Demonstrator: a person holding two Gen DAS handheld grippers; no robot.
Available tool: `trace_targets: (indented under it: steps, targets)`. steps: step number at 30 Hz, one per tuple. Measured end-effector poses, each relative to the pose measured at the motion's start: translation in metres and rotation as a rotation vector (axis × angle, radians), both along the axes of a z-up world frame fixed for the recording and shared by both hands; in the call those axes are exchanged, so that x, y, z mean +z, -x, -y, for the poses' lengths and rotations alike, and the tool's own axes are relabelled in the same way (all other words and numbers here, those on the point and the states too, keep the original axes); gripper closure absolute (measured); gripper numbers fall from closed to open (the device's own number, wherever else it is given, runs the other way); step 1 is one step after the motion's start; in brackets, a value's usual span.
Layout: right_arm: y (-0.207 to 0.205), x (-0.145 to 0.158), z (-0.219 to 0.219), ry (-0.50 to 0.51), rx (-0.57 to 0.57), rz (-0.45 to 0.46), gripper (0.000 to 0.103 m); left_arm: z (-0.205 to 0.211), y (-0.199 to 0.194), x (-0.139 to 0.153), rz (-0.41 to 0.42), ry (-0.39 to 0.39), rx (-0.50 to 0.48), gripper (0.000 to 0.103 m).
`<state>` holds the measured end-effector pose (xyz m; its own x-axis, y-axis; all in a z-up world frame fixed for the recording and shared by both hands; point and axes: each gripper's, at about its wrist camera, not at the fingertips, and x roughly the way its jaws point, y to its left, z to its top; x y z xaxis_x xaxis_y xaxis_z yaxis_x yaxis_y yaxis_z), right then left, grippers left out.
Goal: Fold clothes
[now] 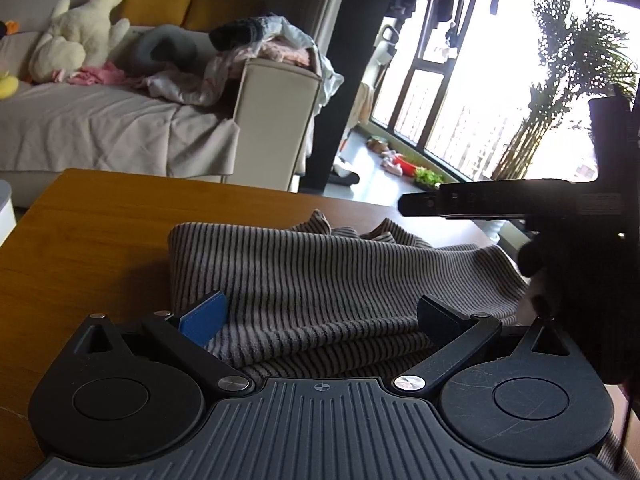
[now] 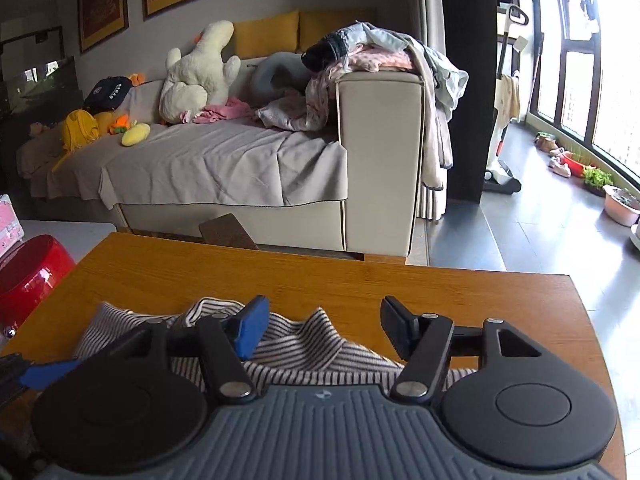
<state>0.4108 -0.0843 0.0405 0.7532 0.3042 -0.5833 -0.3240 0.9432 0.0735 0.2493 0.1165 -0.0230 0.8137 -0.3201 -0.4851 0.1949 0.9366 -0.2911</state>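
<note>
I see the striped garment (image 1: 320, 280), soft ribbed knit in grey and dark lines, lying folded in thick layers on the smooth wooden table (image 1: 100, 240). My left gripper (image 1: 320, 312) stands wide apart over it, gripping nothing. My right gripper (image 2: 324, 328) is also spread, the cloth's crumpled edge at its 9 o'clock, pads clear. No containers on the table.

Blown-out window (image 1: 500, 92) glare, dim fisheye-bent interior.
</note>
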Motion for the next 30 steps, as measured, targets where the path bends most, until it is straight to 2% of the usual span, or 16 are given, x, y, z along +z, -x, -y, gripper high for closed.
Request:
trace_targets:
  steps: [4,7,10,12,16,20,23,27,30]
  targets:
    - [-0.02,-0.023,-0.01,0.013,-0.001,-0.086,0.041,-0.003,0.001,0.0,0.003,0.016,-0.001,0.0]
    - [-0.02,-0.033,-0.012,0.032,0.007,-0.085,0.044,-0.007,0.001,-0.002,0.003,0.033,-0.003,0.0]
    - [-0.018,-0.034,-0.014,0.051,0.013,-0.073,0.051,-0.008,0.001,-0.002,0.003,0.041,-0.005,0.0]
    - [-0.017,-0.035,-0.014,0.064,0.016,-0.063,0.061,-0.01,0.001,-0.001,0.004,0.05,-0.005,0.0]
    - [-0.013,-0.036,-0.016,0.084,0.021,-0.044,0.07,-0.01,0.001,-0.001,0.004,0.055,-0.005,0.0]
    - [-0.008,-0.028,-0.012,0.068,0.017,-0.045,0.088,-0.014,0.001,-0.001,0.012,0.075,-0.004,0.0]
    - [0.015,0.002,0.001,-0.021,0.049,-0.016,0.095,-0.033,0.008,0.003,0.024,0.151,0.017,0.0]
    - [0.082,0.044,0.018,-0.085,0.15,0.057,0.096,-0.069,0.022,0.02,0.003,0.217,0.097,0.0]
    - [0.129,0.043,0.031,-0.102,0.2,0.023,0.097,-0.092,0.03,0.034,0.012,0.287,0.143,0.0]
